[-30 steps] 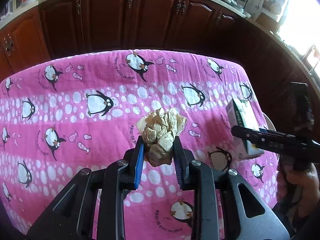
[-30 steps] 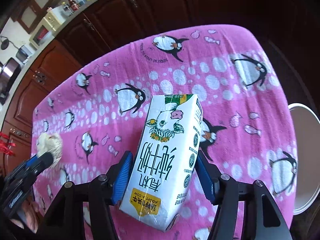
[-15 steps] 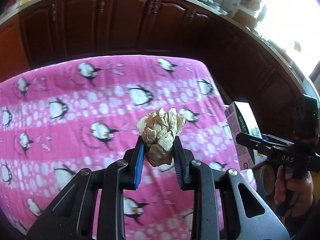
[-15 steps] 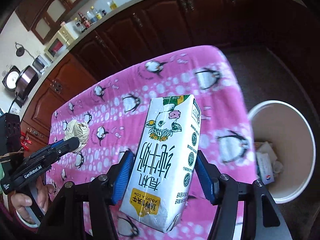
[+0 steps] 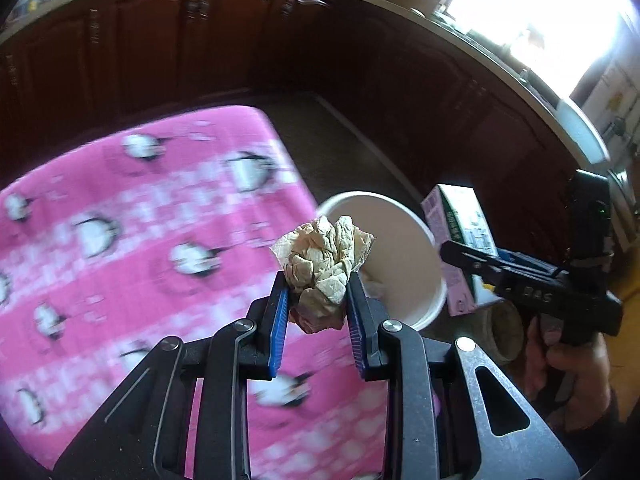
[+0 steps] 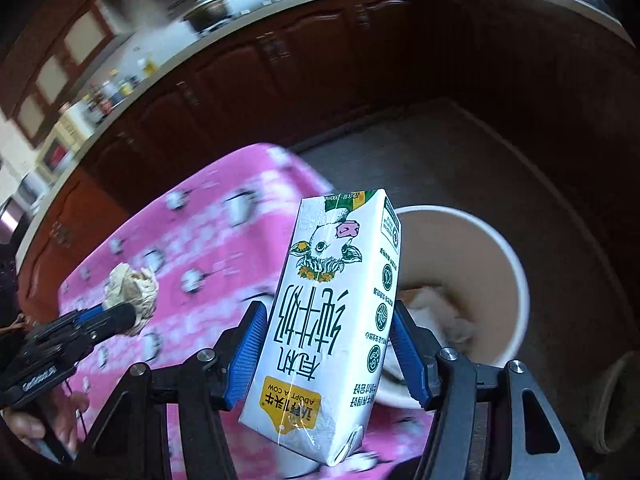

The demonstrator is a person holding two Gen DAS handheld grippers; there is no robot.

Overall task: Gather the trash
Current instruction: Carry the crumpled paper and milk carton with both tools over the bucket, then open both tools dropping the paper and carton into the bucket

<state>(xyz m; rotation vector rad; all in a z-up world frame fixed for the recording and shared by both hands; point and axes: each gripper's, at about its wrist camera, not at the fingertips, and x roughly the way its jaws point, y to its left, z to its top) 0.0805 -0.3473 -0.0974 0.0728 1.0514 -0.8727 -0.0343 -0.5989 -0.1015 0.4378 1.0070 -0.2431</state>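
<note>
My left gripper [image 5: 318, 308] is shut on a crumpled beige paper ball [image 5: 324, 264], held above the table's right edge, in front of a white trash bin [image 5: 404, 240]. My right gripper [image 6: 328, 344] is shut on a white milk carton [image 6: 332, 312] with a cow picture, held upside down just left of the bin [image 6: 496, 280]. The bin stands on the floor and holds some paper trash [image 6: 436, 312]. The carton [image 5: 460, 236] and right gripper [image 5: 472, 264] show at right in the left wrist view. The paper ball [image 6: 132, 292] and left gripper [image 6: 116, 316] show at left in the right wrist view.
A table with a pink penguin cloth [image 5: 120, 260] lies left of the bin. Dark wooden cabinets [image 5: 200, 40] under a counter curve round the back. A brown floor [image 6: 460, 160] lies between table and cabinets. A round pot [image 6: 616, 408] stands at the bin's right.
Both grippers have swung right, off the table toward the bin, each keeping its hold. The bin has come into the left wrist view and sits closer in the right wrist view.
</note>
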